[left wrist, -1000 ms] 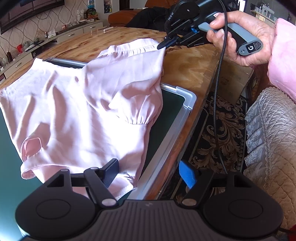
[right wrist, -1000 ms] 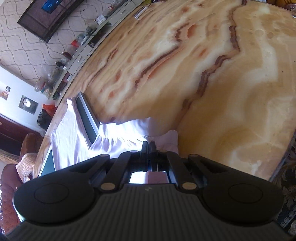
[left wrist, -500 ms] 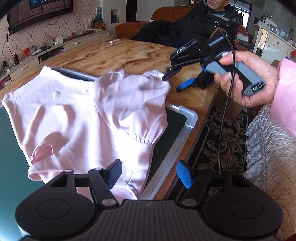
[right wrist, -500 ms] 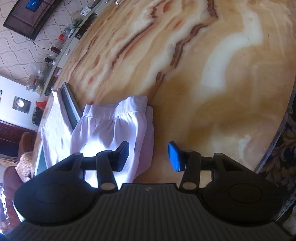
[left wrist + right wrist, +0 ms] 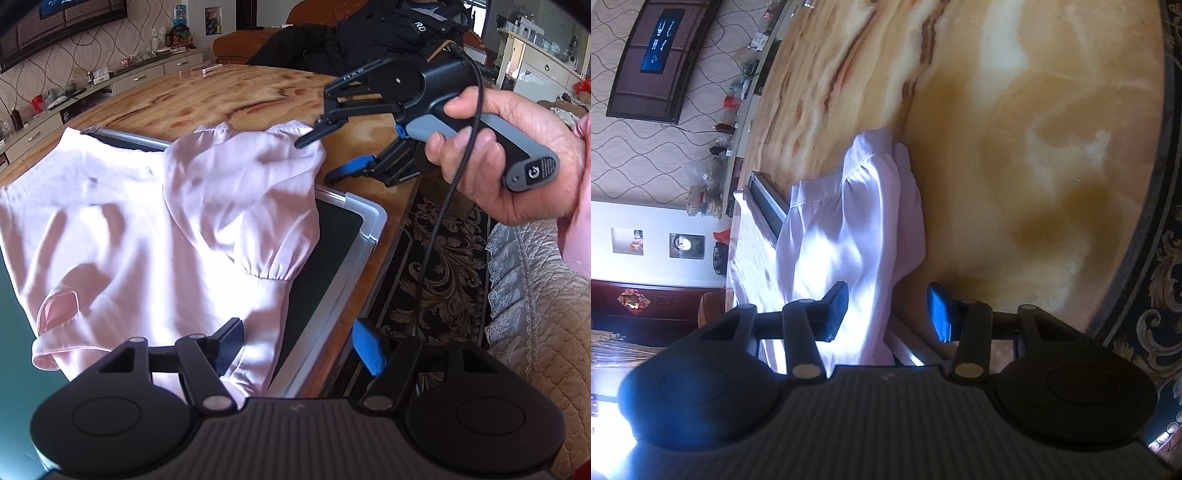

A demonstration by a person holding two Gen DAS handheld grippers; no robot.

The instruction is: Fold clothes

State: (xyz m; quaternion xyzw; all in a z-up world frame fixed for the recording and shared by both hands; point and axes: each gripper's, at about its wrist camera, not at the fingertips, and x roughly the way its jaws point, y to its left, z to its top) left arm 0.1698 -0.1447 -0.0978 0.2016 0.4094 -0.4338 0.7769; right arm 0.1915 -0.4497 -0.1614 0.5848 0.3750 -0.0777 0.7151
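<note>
Both tongs are spread apart, gripping nothing. Your left gripper [image 5: 297, 349] hangs over the near hem of the pink blouse [image 5: 155, 236], its black finger above the cloth, its blue one out past the board [image 5: 364, 218] edge. Your right gripper [image 5: 319, 157] sits at the blouse's far folded corner, upper finger tip at the cloth, whether it touches I can't tell. The blouse lies on the board and spills onto the marble table [image 5: 1034, 147], sleeve folded across the body.

Left wrist view looks low across the pink blouse [image 5: 147, 229] toward the right gripper [image 5: 321, 155]; right wrist view, rolled sideways, overlooks the same blouse and marble table [image 5: 1034, 147]
</note>
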